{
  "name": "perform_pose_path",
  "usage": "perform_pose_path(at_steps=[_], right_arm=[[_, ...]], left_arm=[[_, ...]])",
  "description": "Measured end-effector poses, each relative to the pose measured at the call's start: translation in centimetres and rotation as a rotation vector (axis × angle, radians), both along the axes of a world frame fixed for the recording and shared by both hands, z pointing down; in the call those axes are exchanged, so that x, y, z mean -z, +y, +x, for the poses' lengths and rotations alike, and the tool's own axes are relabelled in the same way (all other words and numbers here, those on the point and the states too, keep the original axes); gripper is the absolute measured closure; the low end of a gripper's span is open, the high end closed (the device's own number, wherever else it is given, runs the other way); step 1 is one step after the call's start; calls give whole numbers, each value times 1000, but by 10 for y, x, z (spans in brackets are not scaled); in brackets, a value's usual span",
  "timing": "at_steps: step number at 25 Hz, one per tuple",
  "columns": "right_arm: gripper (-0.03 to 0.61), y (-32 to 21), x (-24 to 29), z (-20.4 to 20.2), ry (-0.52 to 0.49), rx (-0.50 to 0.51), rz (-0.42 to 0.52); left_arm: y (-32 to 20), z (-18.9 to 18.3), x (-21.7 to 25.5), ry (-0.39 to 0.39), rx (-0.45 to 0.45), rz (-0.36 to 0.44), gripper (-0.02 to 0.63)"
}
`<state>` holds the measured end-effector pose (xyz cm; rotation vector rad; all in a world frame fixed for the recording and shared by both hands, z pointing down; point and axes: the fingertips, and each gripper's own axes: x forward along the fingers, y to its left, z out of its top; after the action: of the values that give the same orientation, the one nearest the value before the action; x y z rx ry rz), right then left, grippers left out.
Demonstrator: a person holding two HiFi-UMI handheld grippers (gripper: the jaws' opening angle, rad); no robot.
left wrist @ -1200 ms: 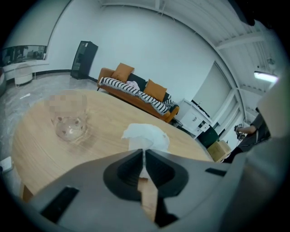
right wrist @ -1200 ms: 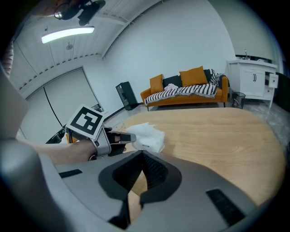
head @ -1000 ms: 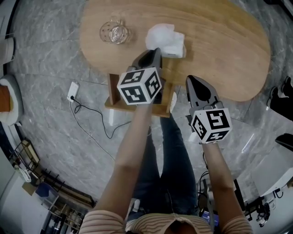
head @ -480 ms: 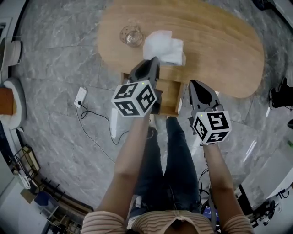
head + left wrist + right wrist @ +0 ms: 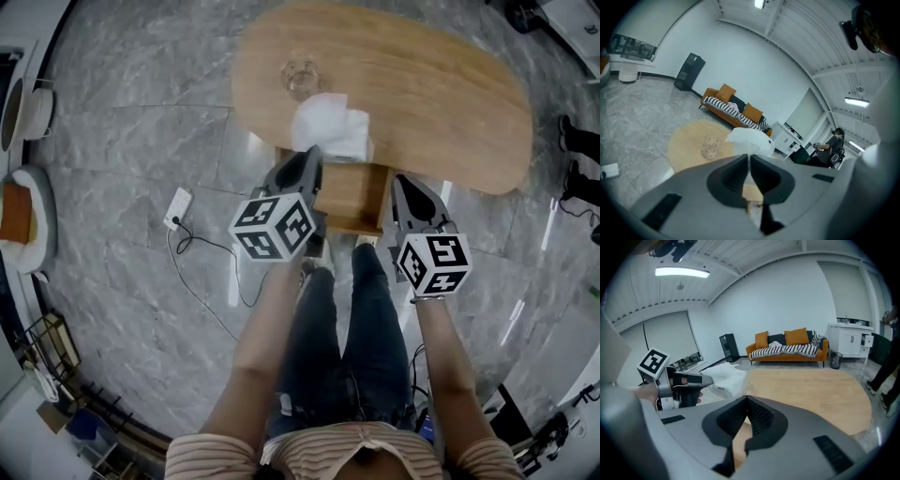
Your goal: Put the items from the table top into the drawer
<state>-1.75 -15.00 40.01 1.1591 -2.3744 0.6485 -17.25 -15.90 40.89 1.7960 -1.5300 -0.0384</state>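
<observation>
Over the open drawer [image 5: 352, 192], left gripper [image 5: 314, 156] and right gripper [image 5: 403, 181] hung closed and empty, likely poised for a first pick, since glass [image 5: 302, 80] and white packet [image 5: 330, 129] sat on the table [image 5: 450, 94] beyond.

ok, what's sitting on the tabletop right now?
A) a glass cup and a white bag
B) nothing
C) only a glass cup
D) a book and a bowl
A: the head view shows a glass cup and a crumpled white bag just in front of it, both on the wooden table.
</observation>
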Motion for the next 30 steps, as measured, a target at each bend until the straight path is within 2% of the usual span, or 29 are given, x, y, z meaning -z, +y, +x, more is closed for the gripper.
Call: perform_pose_path(at_steps=[7,15,19,30], right_arm=[[571,39,12,-18,14,4,-8],[571,78,-8,-11,47,0,-49],[571,91,-25,-3,61,-21,-81],[571,131,-80,33,81,-53,-150]], left_arm=[[53,-20,2,14,1,-29,586],[94,-23,-25,31,16,-68,586],[105,-16,-45,44,16,-91,586],[126,30,-100,0,-50,-119,586]])
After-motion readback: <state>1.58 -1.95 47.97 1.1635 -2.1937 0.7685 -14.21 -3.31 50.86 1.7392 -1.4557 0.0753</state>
